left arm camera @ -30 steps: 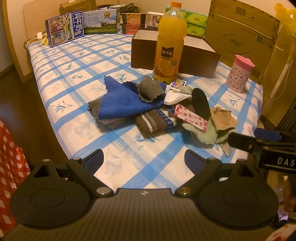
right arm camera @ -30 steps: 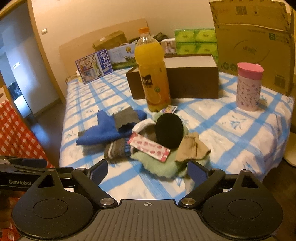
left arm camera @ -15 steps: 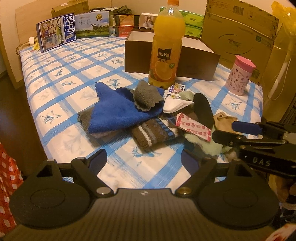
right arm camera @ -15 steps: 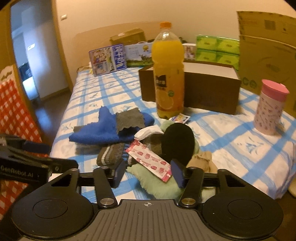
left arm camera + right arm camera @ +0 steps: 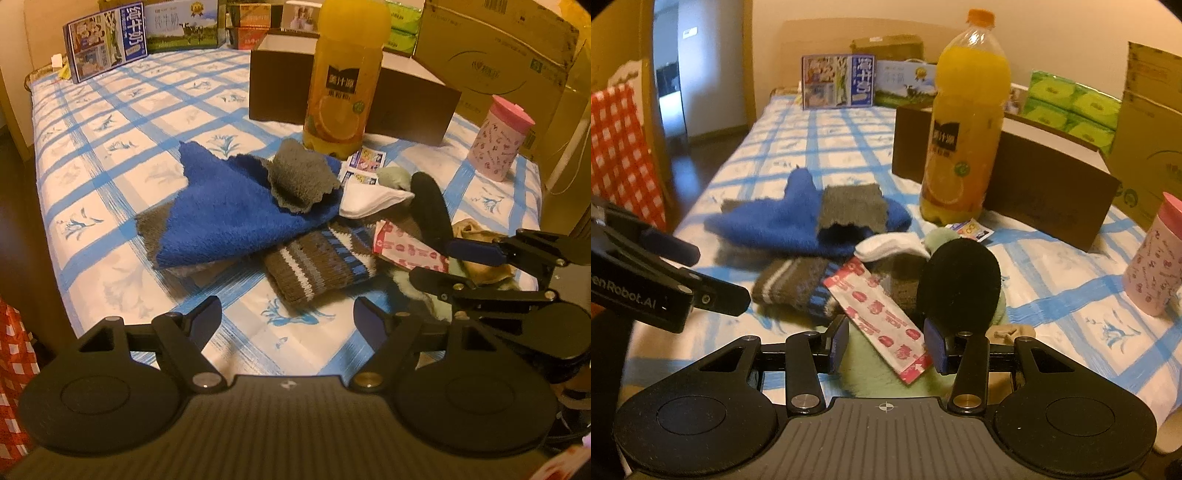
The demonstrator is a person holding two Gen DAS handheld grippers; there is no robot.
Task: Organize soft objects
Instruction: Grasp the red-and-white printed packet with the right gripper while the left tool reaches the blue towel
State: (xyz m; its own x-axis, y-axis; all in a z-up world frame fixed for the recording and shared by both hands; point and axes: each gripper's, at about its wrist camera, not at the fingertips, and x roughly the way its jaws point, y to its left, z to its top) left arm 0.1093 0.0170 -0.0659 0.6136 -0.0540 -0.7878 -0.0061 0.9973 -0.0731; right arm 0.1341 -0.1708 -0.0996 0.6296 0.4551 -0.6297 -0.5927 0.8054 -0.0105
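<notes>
Right wrist view: right hand-held gripper [image 5: 886, 345], jaws just narrowed yet untouching, is held over red-patterned flat packet [image 5: 882, 317]; left hand-held gripper [image 5: 288, 319] is held open above blue-checked bed [image 5: 110, 155].

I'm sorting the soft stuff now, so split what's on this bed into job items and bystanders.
For the job: blue towel, grey cloth, striped sock, white sock, black sock, pale green cloth, tan sock.

Just lying about: juice bottle, brown box, pink cup, red-printed packet, small cards, cardboard carton.
</notes>
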